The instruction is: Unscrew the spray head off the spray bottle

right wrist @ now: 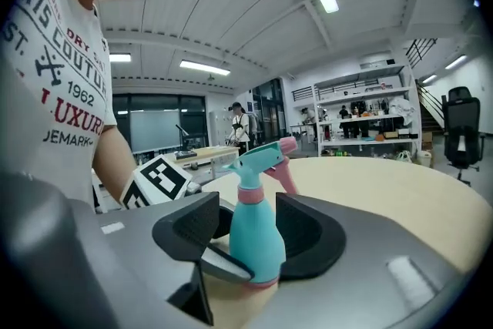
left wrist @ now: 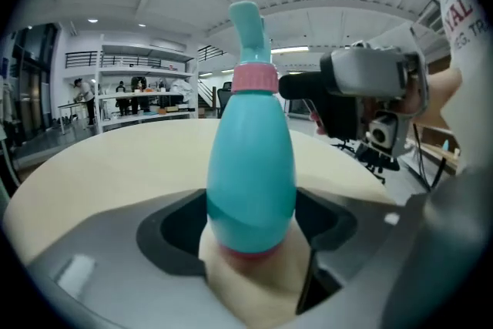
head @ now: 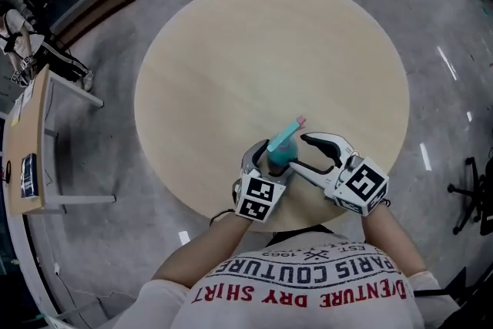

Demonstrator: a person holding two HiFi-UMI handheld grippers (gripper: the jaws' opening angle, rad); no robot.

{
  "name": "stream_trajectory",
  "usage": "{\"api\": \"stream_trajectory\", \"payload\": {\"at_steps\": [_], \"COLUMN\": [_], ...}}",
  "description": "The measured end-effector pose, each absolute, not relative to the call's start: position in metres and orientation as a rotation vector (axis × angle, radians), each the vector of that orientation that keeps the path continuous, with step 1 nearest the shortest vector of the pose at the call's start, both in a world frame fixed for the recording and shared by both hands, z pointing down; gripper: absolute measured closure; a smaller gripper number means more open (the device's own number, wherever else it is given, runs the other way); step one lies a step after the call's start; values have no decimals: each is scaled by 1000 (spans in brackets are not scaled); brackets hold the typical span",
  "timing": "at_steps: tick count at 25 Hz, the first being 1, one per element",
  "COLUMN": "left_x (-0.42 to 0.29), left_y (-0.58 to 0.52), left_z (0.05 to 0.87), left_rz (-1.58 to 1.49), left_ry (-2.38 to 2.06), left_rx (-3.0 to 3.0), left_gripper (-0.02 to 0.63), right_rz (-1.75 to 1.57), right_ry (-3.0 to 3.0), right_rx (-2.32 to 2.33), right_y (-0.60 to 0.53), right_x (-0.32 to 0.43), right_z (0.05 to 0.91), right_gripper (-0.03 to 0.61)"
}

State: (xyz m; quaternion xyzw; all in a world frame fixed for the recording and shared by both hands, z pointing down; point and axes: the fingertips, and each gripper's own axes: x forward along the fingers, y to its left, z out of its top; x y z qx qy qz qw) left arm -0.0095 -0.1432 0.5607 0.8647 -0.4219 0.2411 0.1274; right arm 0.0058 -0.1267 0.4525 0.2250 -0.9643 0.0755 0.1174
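The bottle (head: pixel 277 154) stands upright on the surface (head: pixel 254 50), close to the edge nearest the person. Its spray head (head: pixel 287 133) sits in place above a pink collar (right wrist: pixel 252 194), with the nozzle pointing toward the surface's middle. The left gripper (head: pixel 269 159) has its jaws clamped on the bottle's lower body. The right gripper (head: pixel 297 150) holds its jaws spread wide on either side of the bottle, not pressing on it.

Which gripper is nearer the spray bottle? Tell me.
Left. The left gripper clamps the spray bottle low on its body; the right gripper stands open around it, not pressing it.
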Motion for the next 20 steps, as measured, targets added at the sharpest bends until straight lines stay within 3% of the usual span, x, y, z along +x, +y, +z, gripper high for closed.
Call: {"api": "stream_trajectory", "payload": {"at_steps": [6, 8, 13, 16, 20], "left_x": [-6, -6, -4, -2, -1], "left_y": [-142, -141, -138, -136, -124], "left_z": [556, 555, 557, 559, 560], "left_rz": [679, 669, 680, 704, 773], "left_ry": [-1332, -1330, -1226, -1033, -459], "left_rx": [2449, 2447, 2529, 2648, 2856], "left_gripper": [262, 262, 262, 262, 262], "right_rz": [203, 180, 124, 106, 112], "right_ry": [-2814, -2807, -2813, -2820, -2813], "right_rx": [743, 761, 643, 497, 194], "right_y": [-136, -139, -136, -135, -129], "right_x": [-17, -19, -17, -17, -20], "right_z": [454, 454, 454, 456, 456], "right_gripper": [384, 437, 446, 448, 449]}}
